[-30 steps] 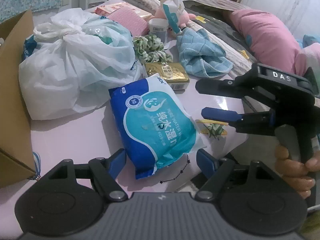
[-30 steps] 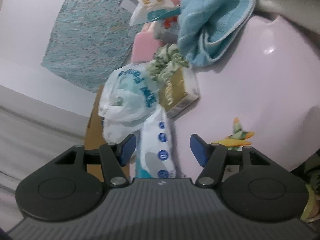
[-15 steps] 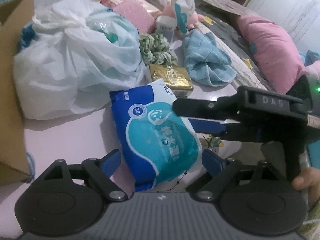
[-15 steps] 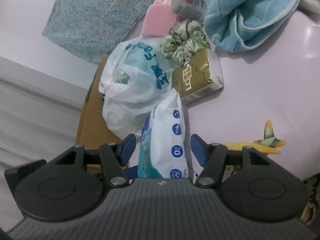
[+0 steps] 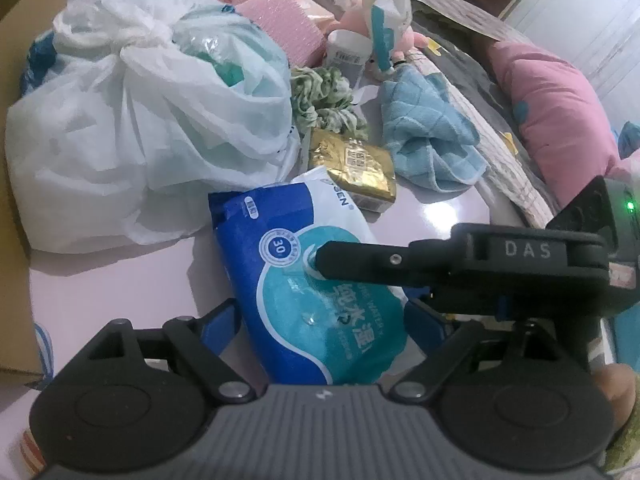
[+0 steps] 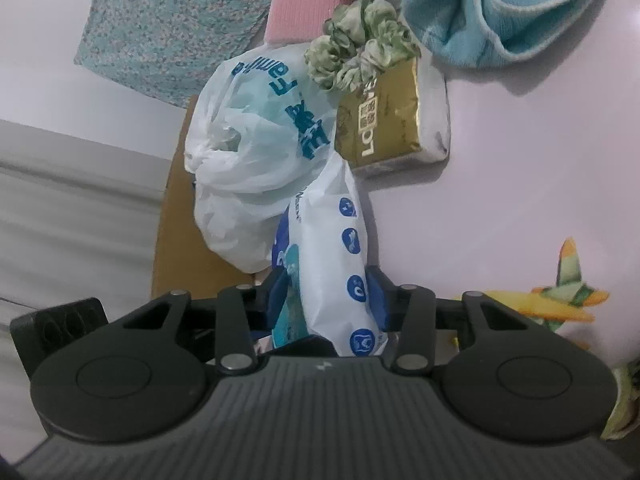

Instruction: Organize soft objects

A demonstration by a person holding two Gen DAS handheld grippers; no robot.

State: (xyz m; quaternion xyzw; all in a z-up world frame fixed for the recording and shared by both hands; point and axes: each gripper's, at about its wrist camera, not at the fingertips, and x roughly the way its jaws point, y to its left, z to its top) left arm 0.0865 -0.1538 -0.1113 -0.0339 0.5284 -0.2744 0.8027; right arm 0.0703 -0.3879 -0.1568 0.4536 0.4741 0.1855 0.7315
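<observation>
A blue and teal soft pack of wet wipes (image 5: 316, 304) lies on the pale pink tabletop (image 5: 104, 280). At ten o'clock sits a knotted white plastic bag (image 5: 140, 128); at one o'clock, a gold foil packet (image 5: 354, 168), then a crumpled light-blue towel (image 5: 428, 140).

Surface: pale pink glossy table top (image 5: 100, 280), printed with a small plant figure (image 6: 560, 304).
Front: blue wet-wipes pack (image 5: 304, 280), one long edge apparently raised off the top.
Left: knotted white plastic bag (image 5: 140, 132), touching the pack's far end; cardboard box (image 5: 12, 160) beside it.
Middle: gold packet (image 5: 356, 164), green scrunchie (image 5: 324, 100) against it.
Right: crumpled blue towel (image 5: 428, 140).
Back: pink sponge-like pad (image 5: 284, 28).
</observation>
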